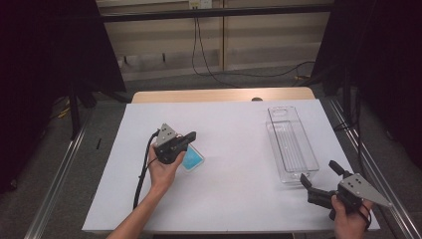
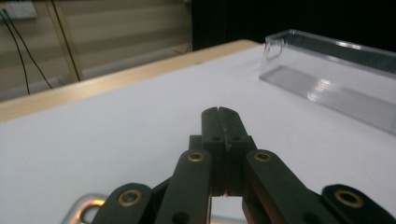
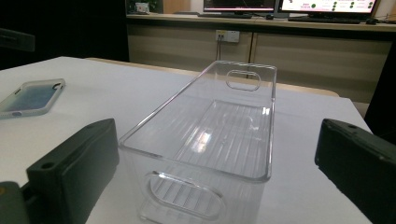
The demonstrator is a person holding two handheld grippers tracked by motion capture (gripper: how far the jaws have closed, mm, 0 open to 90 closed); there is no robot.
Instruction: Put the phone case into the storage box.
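Fingers point(image 1: 191, 135) of the left gripper point(image 1: 171, 144): together, nothing between them; phone case point(image 1: 193, 159) (blue inside, pale rim) lies flat on the white worktop point(image 1: 234, 149) just under and beside them. Fingers point(image 1: 305, 180) of the right gripper point(image 1: 338, 191): apart, their tips just short of the near end of the clear bin point(image 1: 291, 144).

Left gripper view: fingers point(image 2: 220, 126) pressed tip to tip above bare worktop point(image 2: 116, 130); clear bin point(image 2: 336, 74) well beyond them to the right.

Right gripper view: fingers point(image 3: 74, 172) spread wide, the clear bin point(image 3: 210, 126) between and ahead of them, untouched; phone case point(image 3: 30, 97) far to their left.
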